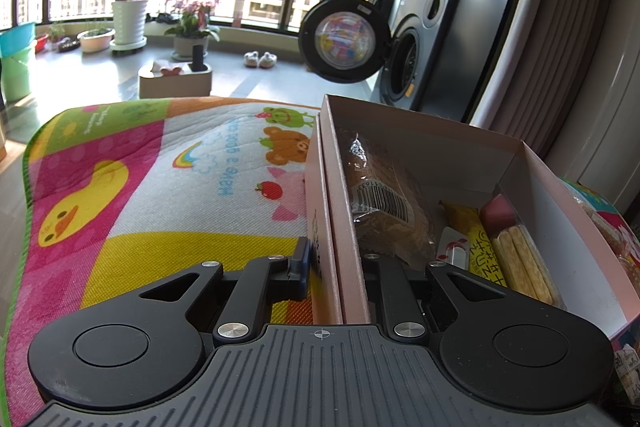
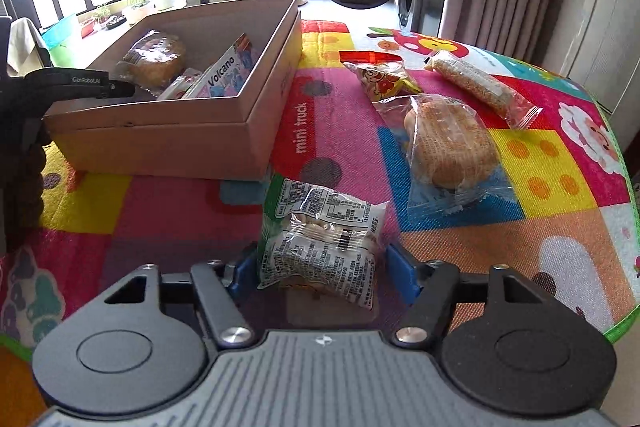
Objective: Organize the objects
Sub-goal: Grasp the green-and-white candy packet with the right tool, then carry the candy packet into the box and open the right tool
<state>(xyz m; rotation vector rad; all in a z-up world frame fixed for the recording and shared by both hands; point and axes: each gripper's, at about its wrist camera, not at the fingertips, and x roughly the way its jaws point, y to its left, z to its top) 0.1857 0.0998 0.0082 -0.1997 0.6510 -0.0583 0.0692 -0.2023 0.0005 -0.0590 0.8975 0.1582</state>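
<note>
My right gripper (image 2: 320, 267) has its blue fingers set wide, one on each side of a clear and white printed snack packet (image 2: 320, 239). The pads are at its edges, but I cannot tell whether they press it yet, or whether it is off the mat.

My left gripper (image 1: 332, 267) straddles the near long wall of the pale pink cardboard box (image 1: 340, 211): one finger outside, one inside, closed onto the wall, steadying it.

Done so far, as I judge it: several items already lie in the box. In the left view there is a brown bun in clear wrap with a barcode (image 1: 380, 203) at 12 o'clock from my fingers, then a yellow printed packet (image 1: 480, 247) and a clear pack of pale biscuit sticks (image 1: 520, 263) toward 1 o'clock. The right view also shows a card marked "Volcano" (image 2: 230, 71) standing in it.

Left to do: three items still sit on the colourful cartoon play mat (image 2: 540, 167), well apart from the box. A round bun in clear wrap (image 2: 448, 143) lies at 1 o'clock from my right gripper, a red and yellow cartoon snack bag (image 2: 384, 75) beyond it near 12 o'clock, and a long clear-wrapped grain bar (image 2: 480, 87) at 1 o'clock, farther out. The box itself sits at 11 o'clock.

So I reckon I am about halfway, four pieces to go counting the one between my fingers.
</note>
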